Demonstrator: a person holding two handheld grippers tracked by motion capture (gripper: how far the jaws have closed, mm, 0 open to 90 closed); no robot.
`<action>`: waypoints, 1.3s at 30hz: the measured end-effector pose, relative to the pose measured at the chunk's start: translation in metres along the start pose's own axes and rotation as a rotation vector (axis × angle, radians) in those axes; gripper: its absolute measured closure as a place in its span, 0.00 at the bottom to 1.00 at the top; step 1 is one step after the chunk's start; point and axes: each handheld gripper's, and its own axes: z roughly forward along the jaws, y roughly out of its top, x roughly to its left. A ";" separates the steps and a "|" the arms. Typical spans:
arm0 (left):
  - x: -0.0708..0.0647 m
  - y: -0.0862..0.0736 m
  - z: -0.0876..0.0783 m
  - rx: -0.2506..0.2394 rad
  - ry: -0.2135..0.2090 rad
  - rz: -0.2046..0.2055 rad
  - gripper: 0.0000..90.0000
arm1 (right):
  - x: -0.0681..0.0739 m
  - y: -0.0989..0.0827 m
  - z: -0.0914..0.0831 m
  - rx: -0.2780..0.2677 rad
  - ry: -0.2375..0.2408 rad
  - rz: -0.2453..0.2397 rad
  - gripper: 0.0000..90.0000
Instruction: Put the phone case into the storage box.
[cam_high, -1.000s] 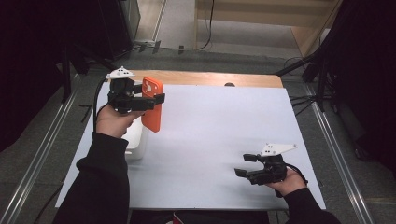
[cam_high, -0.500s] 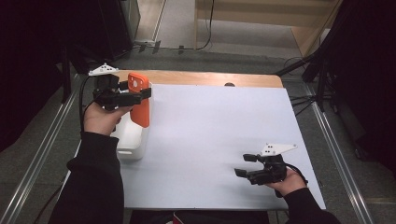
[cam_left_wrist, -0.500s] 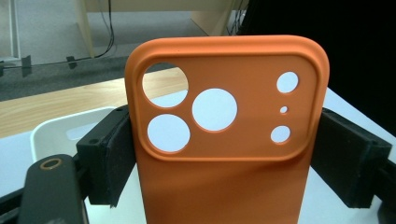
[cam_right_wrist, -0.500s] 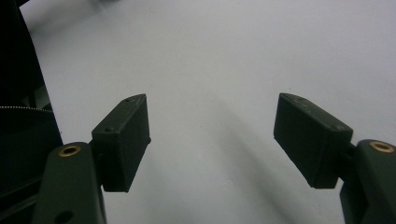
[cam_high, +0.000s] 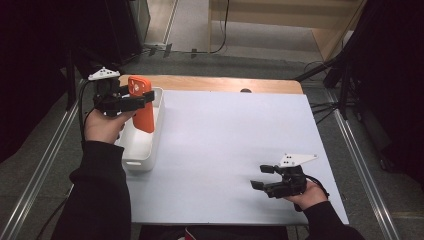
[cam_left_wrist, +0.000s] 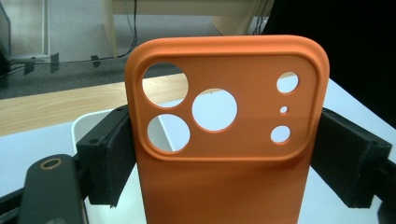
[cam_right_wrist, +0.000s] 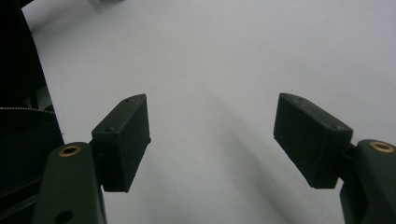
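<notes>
An orange phone case hangs upright over the white bin at the table's left edge, and my left gripper is shut on its two sides. In the left gripper view the case shows its camera holes, with both black pads pressed against its edges. At the front right, my right gripper rests low over the white table top, open, with nothing between its pads.
The white table top has a wooden strip along its far edge. Metal rails run down both sides of the table. Cables and a dark stand lie on the floor beyond the far right corner.
My left gripper has carried the orange case leftward and away from me, from over the table top to above the white bin. The right gripper has stayed put.
</notes>
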 end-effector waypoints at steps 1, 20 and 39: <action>0.000 0.000 0.000 -0.001 0.006 0.000 0.17 | 0.000 0.000 0.000 0.000 0.000 0.000 0.29; 0.007 0.008 0.028 -0.004 0.076 -0.007 0.17 | 0.000 0.001 -0.001 -0.012 -0.002 0.001 0.29; 0.021 0.025 0.042 -0.018 0.111 -0.023 0.17 | -0.001 0.001 -0.001 -0.015 0.001 0.007 0.29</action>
